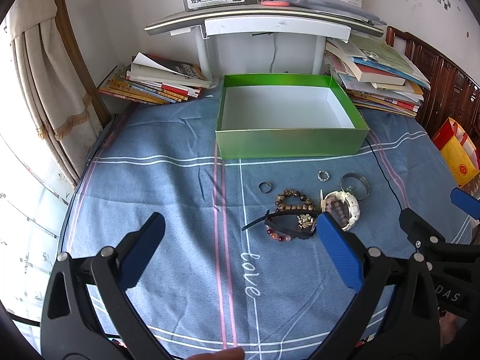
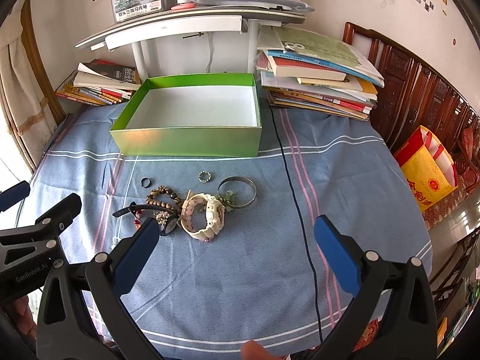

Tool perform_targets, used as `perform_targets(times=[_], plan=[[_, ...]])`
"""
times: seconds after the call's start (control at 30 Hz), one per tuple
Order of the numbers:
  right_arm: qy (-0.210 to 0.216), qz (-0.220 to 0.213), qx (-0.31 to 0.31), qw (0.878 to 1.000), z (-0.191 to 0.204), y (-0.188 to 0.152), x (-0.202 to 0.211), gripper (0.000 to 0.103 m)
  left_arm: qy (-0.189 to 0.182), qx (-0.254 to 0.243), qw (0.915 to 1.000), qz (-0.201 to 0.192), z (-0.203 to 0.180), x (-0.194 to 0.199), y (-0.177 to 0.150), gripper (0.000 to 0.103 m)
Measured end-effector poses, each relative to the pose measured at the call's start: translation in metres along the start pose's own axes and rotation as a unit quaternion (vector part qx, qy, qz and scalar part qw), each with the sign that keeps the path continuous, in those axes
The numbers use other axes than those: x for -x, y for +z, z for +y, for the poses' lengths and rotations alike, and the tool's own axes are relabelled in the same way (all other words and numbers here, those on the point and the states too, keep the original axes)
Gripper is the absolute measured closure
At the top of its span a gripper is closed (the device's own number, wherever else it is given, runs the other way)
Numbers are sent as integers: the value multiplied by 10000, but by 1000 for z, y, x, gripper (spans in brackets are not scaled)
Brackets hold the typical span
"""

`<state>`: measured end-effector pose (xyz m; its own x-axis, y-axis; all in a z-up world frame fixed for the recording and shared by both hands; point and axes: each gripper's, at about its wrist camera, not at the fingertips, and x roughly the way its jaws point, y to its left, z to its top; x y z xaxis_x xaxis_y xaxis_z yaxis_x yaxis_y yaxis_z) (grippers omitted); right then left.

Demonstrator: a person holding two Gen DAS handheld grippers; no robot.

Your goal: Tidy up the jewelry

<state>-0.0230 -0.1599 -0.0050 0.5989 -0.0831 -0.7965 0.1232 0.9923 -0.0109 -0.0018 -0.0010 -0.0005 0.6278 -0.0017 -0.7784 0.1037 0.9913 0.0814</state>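
Both the left gripper and right gripper are held spread, empty. Jewelry pile lies on the table before the empty green box. Pieces appear interlinked; several could be dragged together.

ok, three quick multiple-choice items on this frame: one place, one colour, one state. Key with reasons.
1. Where does the jewelry lie?
A. inside the box
B. on the blue cloth in front of the box
C. on the shelf

2. What colour are the box's outer walls?
A. green
B. red
C. black

3. How do both grippers stand?
A. shut on a ring
B. shut on the watch
C. open, holding nothing

Key:
1 B: the white watch, silver bangle and bead bracelet sit on the cloth short of the box.
2 A: its outer walls are green and the inside is white.
3 C: left gripper and right gripper have jaws wide apart with only cloth between.
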Motion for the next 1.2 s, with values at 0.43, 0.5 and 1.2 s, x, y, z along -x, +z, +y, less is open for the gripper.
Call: perform_targets(times=[0.43,0.5,1.2], plan=[[-6,21,32,10000,7,0,-2,2,-9,28,10000,27,6,-4,-2,3],[-9,24,38,10000,7,0,-3,3,-15,43,10000,35,7,-5,-2,3],[-9,62,37,10000,8,1,-5,3,-27,39,10000,68,9,-8,-2,3]])
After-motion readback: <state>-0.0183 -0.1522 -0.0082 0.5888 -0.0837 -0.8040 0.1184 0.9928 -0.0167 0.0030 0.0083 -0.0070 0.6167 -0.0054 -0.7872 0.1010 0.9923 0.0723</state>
